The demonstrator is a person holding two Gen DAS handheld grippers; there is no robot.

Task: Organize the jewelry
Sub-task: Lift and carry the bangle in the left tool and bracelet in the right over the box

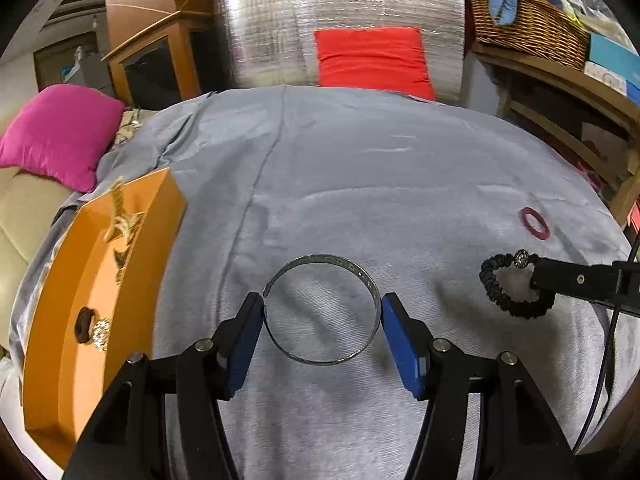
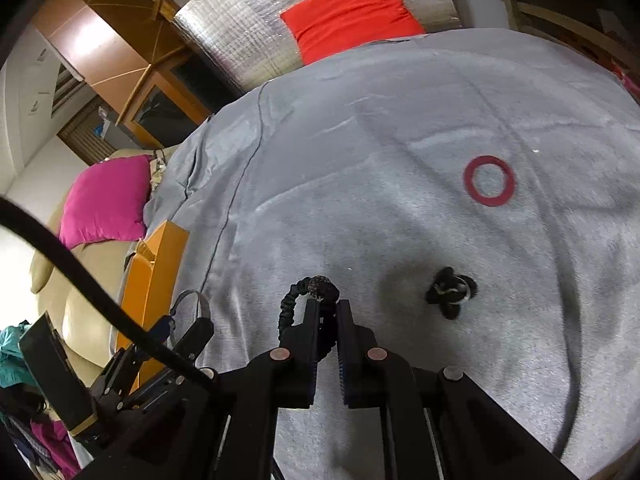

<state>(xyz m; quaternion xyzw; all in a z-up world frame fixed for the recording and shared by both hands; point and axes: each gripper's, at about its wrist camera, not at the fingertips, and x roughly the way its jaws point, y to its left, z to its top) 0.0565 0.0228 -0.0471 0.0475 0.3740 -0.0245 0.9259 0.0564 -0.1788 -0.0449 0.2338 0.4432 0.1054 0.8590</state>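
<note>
Grey cloth (image 1: 360,184); left claw (image 1: 322,314) angled down, pinching bangle (image 1: 320,308).

A grey-covered bed (image 1: 360,168) stands before wooden cabinets (image 1: 160,52), a silver quilted panel (image 1: 280,28) and shelving (image 1: 560,92).

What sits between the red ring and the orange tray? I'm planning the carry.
Bare grey cloth only, in the right wrist view, from red ring to orange tray.
</note>
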